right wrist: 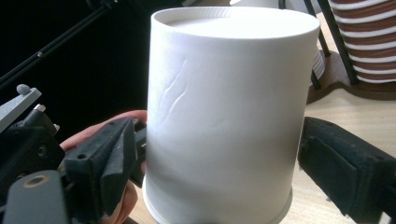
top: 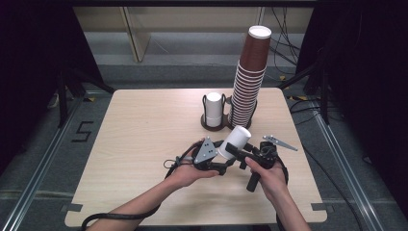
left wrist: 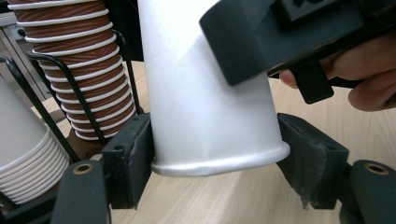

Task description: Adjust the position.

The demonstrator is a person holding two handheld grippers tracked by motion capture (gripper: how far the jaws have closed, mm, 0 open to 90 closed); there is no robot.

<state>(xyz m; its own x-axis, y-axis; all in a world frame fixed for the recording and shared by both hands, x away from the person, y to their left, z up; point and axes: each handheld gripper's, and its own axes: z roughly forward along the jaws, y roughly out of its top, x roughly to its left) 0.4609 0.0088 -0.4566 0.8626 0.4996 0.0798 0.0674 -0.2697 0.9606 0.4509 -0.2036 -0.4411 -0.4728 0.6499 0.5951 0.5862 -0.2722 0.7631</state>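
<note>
A white paper cup (top: 236,138) hangs bottom-up and tilted over the near middle of the table, between my two grippers. My left gripper (top: 222,162) is shut on the white paper cup near its rolled rim; in the left gripper view both pads (left wrist: 133,161) press the cup (left wrist: 201,93) from either side. My right gripper (top: 239,155) stands open around the same cup. In the right gripper view the cup (right wrist: 224,93) sits between its jaws, with a gap before the right pad (right wrist: 338,165). The cup wall shows small creases.
A tall stack of brown cups (top: 250,82) leans in a wire holder at the back of the wooden table (top: 144,144). A short stack of white cups (top: 214,108) stands in the holder beside it. Dark stands and cables flank the table.
</note>
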